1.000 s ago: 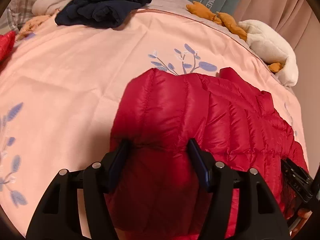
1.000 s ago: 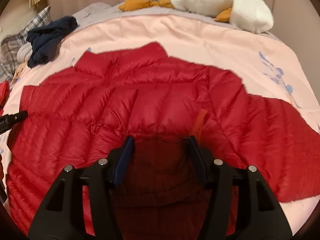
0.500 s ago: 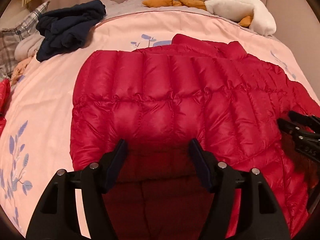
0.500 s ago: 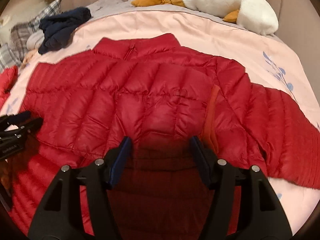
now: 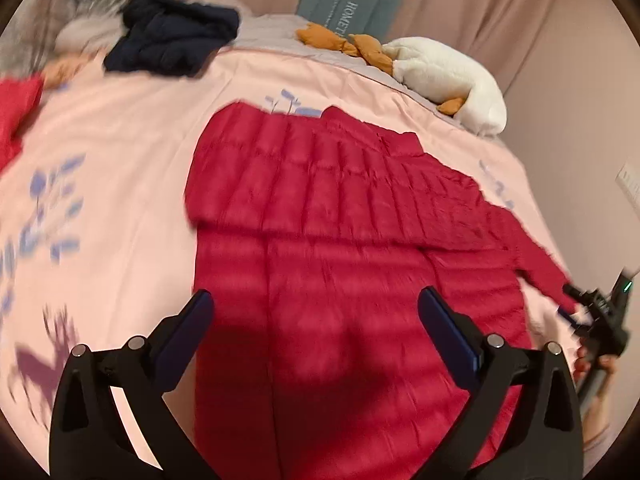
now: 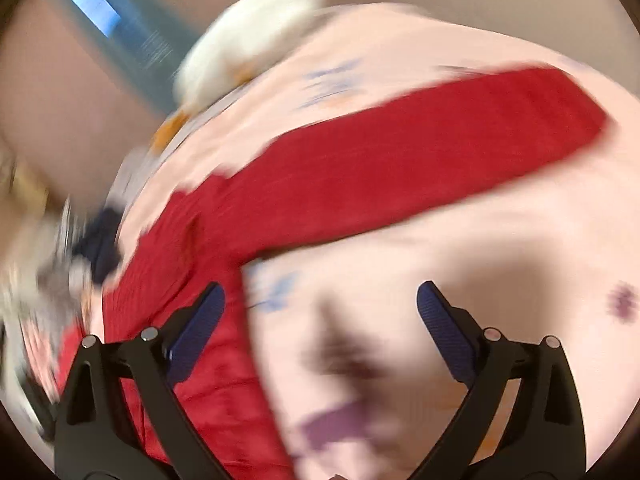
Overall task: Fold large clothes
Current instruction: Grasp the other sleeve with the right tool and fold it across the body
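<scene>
Two views are given, and both are taken up mostly by a red quilted jacket (image 5: 340, 264) spread flat on a pink bedspread (image 5: 120, 208) printed with blue sprigs. At the far left of the left wrist view, another red garment (image 5: 16, 112) is seen at the bed's edge, with a dark navy bundle (image 5: 172, 36) heaped behind it near the head of the bed. The left gripper (image 5: 316, 312) is held above the near part of the jacket; its jaws are opening and stand spread wide, with the fabric below them but not pinched. The jacket's long axis is run from the near edge of the bed away toward its collar (image 5: 360, 124), which is pointed at the headboard end. One sleeve is folded across the chest, and the other sleeve (image 5: 532, 240) is stretched out to the right. A white plush toy (image 5: 448, 76) is lain beyond it, against the curtain. At the right edge, the right gripper (image 5: 600, 312) is seen in a hand, blurred. In the heavily blurred right wrist view, the right gripper (image 6: 320, 316) is likewise opening, spread wide over bare bedspread (image 6: 440, 240), with the jacket (image 6: 360, 184) to its left and nothing between its fingers.
</scene>
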`<state>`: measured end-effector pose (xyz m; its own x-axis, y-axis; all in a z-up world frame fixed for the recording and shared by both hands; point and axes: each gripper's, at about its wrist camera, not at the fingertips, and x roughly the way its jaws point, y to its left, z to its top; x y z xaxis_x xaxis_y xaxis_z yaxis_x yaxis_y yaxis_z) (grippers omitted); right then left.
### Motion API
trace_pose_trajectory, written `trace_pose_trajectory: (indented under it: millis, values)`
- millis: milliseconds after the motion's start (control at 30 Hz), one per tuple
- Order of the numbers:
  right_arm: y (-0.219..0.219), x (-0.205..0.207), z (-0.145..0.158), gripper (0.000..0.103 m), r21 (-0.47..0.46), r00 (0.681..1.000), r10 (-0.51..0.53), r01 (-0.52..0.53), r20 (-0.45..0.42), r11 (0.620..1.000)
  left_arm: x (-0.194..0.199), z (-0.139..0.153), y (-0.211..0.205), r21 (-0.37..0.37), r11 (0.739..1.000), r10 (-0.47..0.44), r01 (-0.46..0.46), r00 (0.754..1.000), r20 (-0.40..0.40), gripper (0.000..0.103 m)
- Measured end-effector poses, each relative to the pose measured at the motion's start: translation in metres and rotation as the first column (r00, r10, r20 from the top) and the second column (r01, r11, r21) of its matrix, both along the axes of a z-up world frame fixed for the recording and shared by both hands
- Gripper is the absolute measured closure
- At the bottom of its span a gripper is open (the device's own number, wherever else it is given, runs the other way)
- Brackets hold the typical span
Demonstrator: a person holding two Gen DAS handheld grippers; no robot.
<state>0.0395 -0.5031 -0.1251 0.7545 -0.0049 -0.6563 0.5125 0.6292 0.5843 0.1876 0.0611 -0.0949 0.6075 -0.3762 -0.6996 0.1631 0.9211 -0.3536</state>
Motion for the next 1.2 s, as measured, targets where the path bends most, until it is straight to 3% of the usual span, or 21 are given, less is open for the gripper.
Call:
trace_pose_trajectory:
  millis: [133, 233, 367, 633, 733, 833, 900, 1000, 1100, 1200]
  values:
    - [-0.054, -0.035, -0.018, 0.005, 0.144, 0.985, -0.165, 0.157, 0.046, 0.977, -0.024, -0.007, 0.02, -0.06, 0.996, 0.07, -0.071, 0.997, -0.018, 0.001]
    - [-0.077, -0.044, -0.029, 0.005, 0.207, 0.97, -0.231, 0.211, 0.075, 0.955, -0.041, -0.006, 0.029, -0.097, 0.988, 0.119, -0.119, 0.993, -0.003, 0.001]
    - [-0.088, -0.032, -0.029, 0.005, 0.197, 0.962, -0.256, 0.235, 0.091, 0.952, -0.047, -0.006, 0.035, -0.169, 0.976, 0.131, -0.134, 0.991, -0.025, 0.001]
    - [-0.12, -0.007, -0.031, 0.006, 0.222, 0.933, -0.341, 0.31, 0.118, 0.925, -0.05, 0.004, 0.026, -0.184, 0.974, 0.13, -0.131, 0.991, -0.015, 0.001]
    - [-0.128, -0.001, -0.037, 0.02, 0.226, 0.916, -0.386, 0.354, 0.111, 0.907, -0.049, 0.006, 0.021, -0.184, 0.974, 0.133, -0.133, 0.991, -0.012, 0.001]
    - [-0.132, 0.002, -0.04, 0.04, 0.204, 0.904, -0.419, 0.396, 0.086, 0.895, -0.047, 0.005, 0.018, -0.197, 0.971, 0.133, -0.133, 0.991, -0.016, 0.001]
    - [-0.134, 0.003, -0.042, 0.063, 0.179, 0.901, -0.428, 0.411, 0.067, 0.894, -0.045, 0.004, 0.015, -0.196, 0.97, 0.142, -0.143, 0.99, -0.017, 0.001]
    - [-0.135, 0.0, -0.042, 0.084, 0.143, 0.901, -0.431, 0.421, 0.048, 0.896, -0.043, 0.003, 0.014, -0.193, 0.97, 0.146, -0.146, 0.989, -0.015, 0.001]
    - [-0.128, -0.006, -0.027, 0.094, 0.096, 0.905, -0.418, 0.41, 0.079, 0.907, -0.044, 0.003, 0.013, -0.193, 0.97, 0.151, -0.147, 0.989, 0.004, 0.001]
    - [-0.108, -0.003, 0.006, 0.098, -0.003, 0.923, -0.355, 0.36, 0.147, 0.933, -0.046, 0.003, 0.013, -0.189, 0.972, 0.145, -0.138, 0.989, 0.024, 0.001]
